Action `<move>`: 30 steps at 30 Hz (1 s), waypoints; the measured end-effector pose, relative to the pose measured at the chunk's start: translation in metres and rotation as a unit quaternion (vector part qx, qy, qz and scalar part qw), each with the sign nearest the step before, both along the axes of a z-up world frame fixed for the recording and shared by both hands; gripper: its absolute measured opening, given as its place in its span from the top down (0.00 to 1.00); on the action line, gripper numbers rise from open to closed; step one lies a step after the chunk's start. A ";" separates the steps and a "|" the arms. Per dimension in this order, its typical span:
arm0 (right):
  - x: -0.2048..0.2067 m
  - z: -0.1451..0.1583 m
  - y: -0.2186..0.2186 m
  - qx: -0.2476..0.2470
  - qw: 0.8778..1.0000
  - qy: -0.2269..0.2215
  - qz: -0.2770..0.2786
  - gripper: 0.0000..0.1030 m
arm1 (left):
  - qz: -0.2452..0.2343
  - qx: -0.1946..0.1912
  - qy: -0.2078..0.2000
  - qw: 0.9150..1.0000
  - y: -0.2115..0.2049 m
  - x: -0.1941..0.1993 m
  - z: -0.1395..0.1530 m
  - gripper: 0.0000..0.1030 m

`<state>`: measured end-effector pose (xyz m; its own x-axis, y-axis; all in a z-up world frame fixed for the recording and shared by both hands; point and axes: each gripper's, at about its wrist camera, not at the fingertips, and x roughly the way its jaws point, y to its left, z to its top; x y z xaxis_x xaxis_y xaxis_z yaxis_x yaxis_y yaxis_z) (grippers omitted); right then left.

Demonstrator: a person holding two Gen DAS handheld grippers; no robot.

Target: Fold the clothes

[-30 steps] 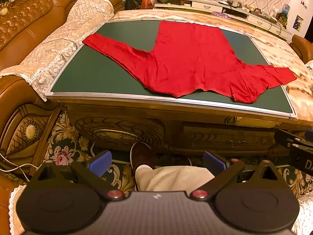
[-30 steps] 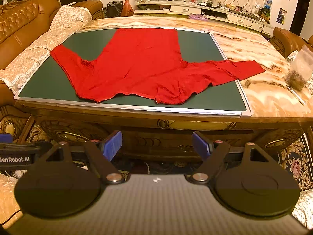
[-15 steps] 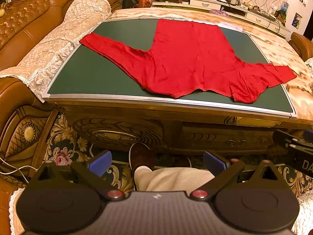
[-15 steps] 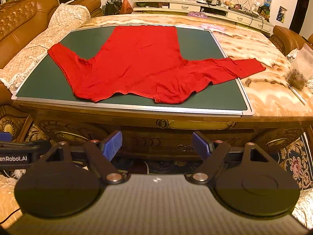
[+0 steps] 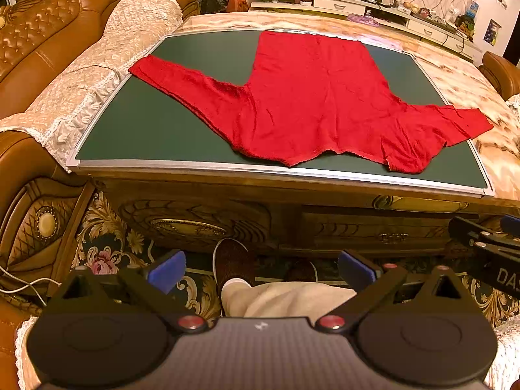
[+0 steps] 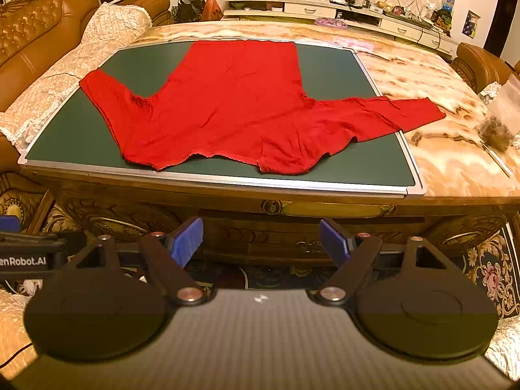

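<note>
A red long-sleeved top [image 5: 312,97] is lying spread flat on the green mat [image 5: 156,130] that is covering most of the marble-topped table [image 5: 461,74], neckline toward the mat's near edge and hem reaching its far edge. One sleeve is stretching to the mat's left edge; the other is running over the right edge onto bare marble. The left gripper [image 5: 261,268] is hanging below the table's near edge, jaws spread wide, nothing between the blue pads [image 5: 167,269]. The right gripper [image 6: 261,239] is sitting at the same low level, also wide and empty, its blue pads [image 6: 187,240] framing the carved wooden table front [image 6: 273,227]. Left wrist view only: a person's shoe [image 5: 232,261] and a light trouser leg [image 5: 286,300] are showing on the patterned carpet [image 5: 107,243], and the other gripper's black arm is poking in at the right border. Right wrist view only: a clear bag of dark pieces [image 6: 499,123] is resting near the table's right edge. Both views are catching the brown leather sofa [image 5: 42,32] with its lace cover [image 5: 104,65] along the table's left side.
</note>
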<state>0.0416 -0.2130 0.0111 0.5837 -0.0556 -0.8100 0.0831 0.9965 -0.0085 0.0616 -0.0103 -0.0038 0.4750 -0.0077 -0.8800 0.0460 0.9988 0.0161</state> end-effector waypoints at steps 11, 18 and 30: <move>0.003 -0.003 0.001 0.001 1.000 0.005 -0.003 0.16 | -0.003 -0.005 0.003 1.000 -0.001 0.004 -0.004 0.00; 0.005 -0.003 0.001 -0.001 1.000 0.006 -0.004 0.16 | -0.005 -0.008 0.003 1.000 0.000 0.005 -0.004 0.00; 0.009 -0.005 0.004 -0.016 1.000 0.005 -0.011 0.16 | -0.009 -0.012 0.002 1.000 0.001 0.011 -0.007 0.00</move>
